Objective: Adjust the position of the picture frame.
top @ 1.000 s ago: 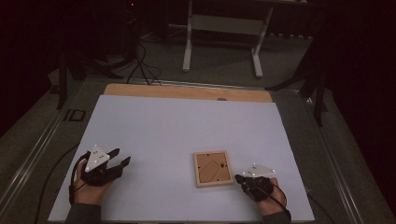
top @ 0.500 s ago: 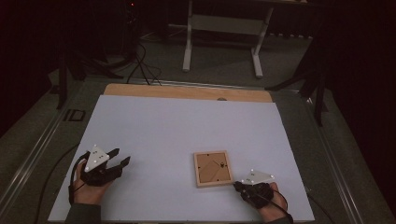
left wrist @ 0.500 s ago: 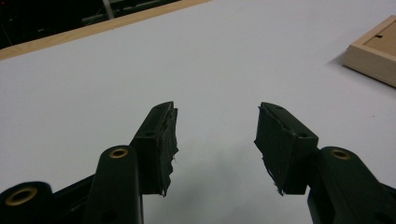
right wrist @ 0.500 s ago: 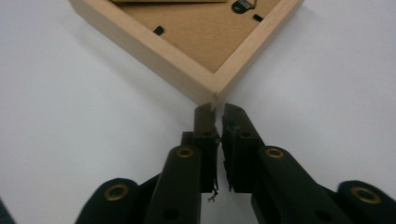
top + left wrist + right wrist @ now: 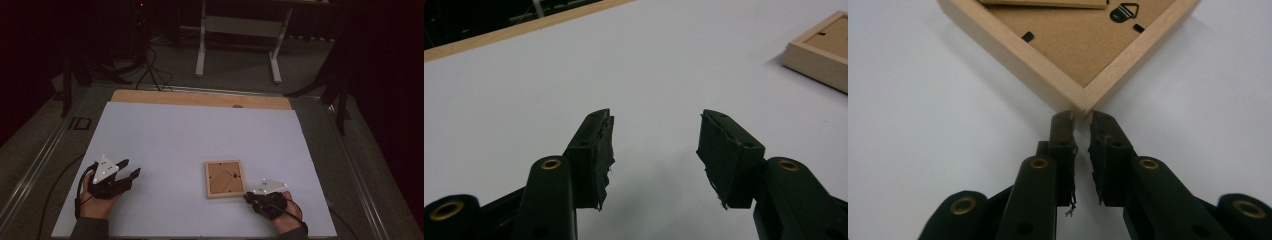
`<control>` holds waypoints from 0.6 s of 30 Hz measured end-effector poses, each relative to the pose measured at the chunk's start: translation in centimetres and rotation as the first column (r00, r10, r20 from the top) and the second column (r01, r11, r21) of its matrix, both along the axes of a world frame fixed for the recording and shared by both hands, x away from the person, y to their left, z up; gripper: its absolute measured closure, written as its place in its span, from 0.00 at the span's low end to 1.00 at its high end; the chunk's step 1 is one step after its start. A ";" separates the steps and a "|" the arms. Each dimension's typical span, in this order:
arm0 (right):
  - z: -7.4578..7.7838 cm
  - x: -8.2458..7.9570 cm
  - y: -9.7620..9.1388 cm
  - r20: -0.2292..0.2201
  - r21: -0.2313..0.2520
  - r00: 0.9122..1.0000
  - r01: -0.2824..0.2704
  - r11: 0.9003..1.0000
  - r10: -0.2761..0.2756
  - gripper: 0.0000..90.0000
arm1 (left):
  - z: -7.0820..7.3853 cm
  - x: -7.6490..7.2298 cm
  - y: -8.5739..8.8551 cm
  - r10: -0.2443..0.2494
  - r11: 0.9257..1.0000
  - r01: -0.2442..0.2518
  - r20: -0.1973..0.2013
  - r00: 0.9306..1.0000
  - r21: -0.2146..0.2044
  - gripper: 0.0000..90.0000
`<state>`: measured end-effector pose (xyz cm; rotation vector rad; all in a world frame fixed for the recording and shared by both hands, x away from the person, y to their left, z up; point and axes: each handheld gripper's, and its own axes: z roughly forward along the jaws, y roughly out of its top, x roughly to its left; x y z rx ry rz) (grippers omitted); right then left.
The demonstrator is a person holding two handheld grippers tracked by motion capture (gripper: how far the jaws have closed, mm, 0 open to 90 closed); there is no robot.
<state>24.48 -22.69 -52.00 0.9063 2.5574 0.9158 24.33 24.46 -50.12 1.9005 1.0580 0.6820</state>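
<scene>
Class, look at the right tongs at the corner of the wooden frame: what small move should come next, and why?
Probably keep spreading the right tongs. Their jaws have just been opening, yet the gap is narrow and the tips sit just short of the near corner of the wooden frame, which lies back-up on the table. Wider, they could slide over that corner.

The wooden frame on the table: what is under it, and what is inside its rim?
The wooden frame lies back up on the white table. Inside its rim are a brown backing board, a small metal hanger and small dark clips. Its front faces the table and cannot be seen.
</scene>
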 end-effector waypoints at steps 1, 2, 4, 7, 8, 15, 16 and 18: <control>0.0 0.1 0.3 0.003 -0.001 1.000 -0.009 1.000 0.009 0.89 | 0.0 0.0 0.0 -0.001 1.000 0.001 -0.001 1.000 0.001 0.52; 0.0 0.2 0.6 0.007 -0.005 1.000 -0.016 1.000 0.016 0.89 | 0.0 0.0 0.0 -0.001 1.000 0.001 -0.001 1.000 0.001 0.52; 0.0 0.5 1.0 0.010 -0.011 1.000 -0.025 1.000 0.026 0.89 | 0.0 0.0 0.0 -0.001 1.000 0.001 -0.001 1.000 0.001 0.52; 0.1 1.0 1.4 0.010 -0.012 1.000 -0.029 1.000 0.029 0.89 | 0.0 0.0 0.0 0.001 1.000 -0.001 0.000 1.000 -0.002 0.52; 0.1 1.2 1.5 0.008 -0.012 1.000 -0.030 0.999 0.030 0.89 | 0.0 0.0 0.0 0.000 1.000 0.000 0.000 1.000 -0.002 0.52; 0.2 2.6 2.6 0.011 -0.023 0.999 -0.043 0.999 0.043 0.89 | 0.0 0.0 -0.1 -0.002 1.000 0.002 -0.002 1.000 0.001 0.52; 0.3 3.1 3.0 0.014 -0.025 0.999 -0.050 0.998 0.050 0.89 | -0.1 0.0 -0.1 -0.004 1.000 0.004 -0.003 1.000 0.001 0.52; 0.3 3.4 3.4 0.012 -0.025 0.999 -0.048 0.999 0.048 0.89 | -0.1 0.0 -0.2 -0.007 1.000 0.007 -0.005 1.000 0.004 0.52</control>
